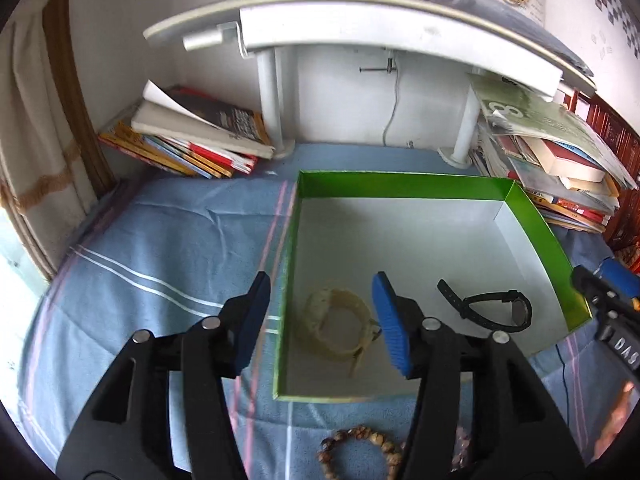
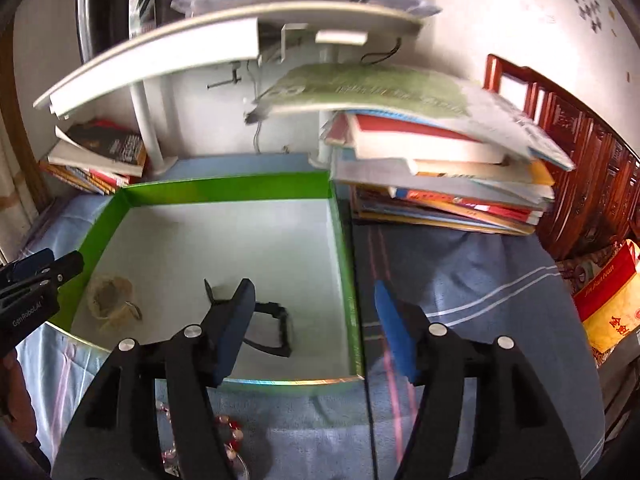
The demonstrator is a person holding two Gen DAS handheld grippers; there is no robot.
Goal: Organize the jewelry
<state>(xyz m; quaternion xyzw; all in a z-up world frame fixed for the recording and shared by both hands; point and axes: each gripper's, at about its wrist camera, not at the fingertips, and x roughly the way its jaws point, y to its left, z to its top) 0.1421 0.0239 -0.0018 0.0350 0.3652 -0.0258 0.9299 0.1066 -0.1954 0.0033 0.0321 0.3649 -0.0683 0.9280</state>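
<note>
Left tool (image 1: 320, 320) and right tool (image 2: 314, 328) gape empty above box rims (image 1: 400, 186).

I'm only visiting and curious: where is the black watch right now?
The black watch lies inside the green box, near its front right corner, right of the cream bracelet.
</note>
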